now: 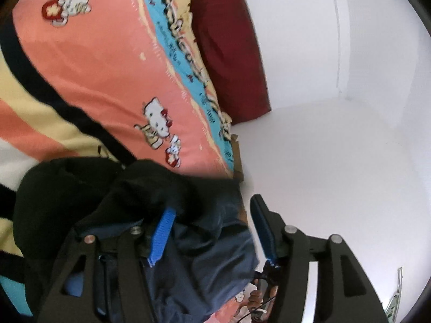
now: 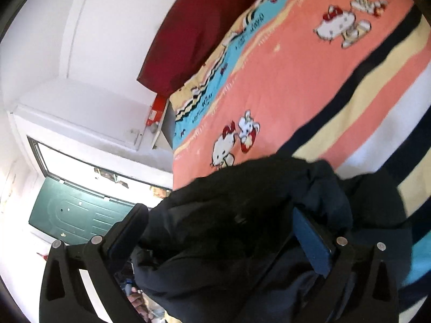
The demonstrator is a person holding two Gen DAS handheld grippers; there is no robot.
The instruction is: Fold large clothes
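A dark navy-black garment (image 1: pixel 140 204) lies bunched on a bed with a pink cartoon-cat cover (image 1: pixel 107 67). In the left wrist view my left gripper (image 1: pixel 212 226) has its jaws wide apart, and the cloth lies bunched between the blue pads (image 1: pixel 161 234) and over the left finger. In the right wrist view the same garment (image 2: pixel 229 228) fills the gap of my right gripper (image 2: pixel 215 228). Its jaws are also wide apart, with cloth draped over and between them. Neither pair of pads is pressed together on the fabric.
A dark red pillow (image 1: pixel 229 51) lies at the head of the bed against a white wall (image 1: pixel 336 53). The right wrist view shows the pillow (image 2: pixel 194 32), a white ledge with a red box (image 2: pixel 156 110), and a window with a green panel (image 2: pixel 80 215).
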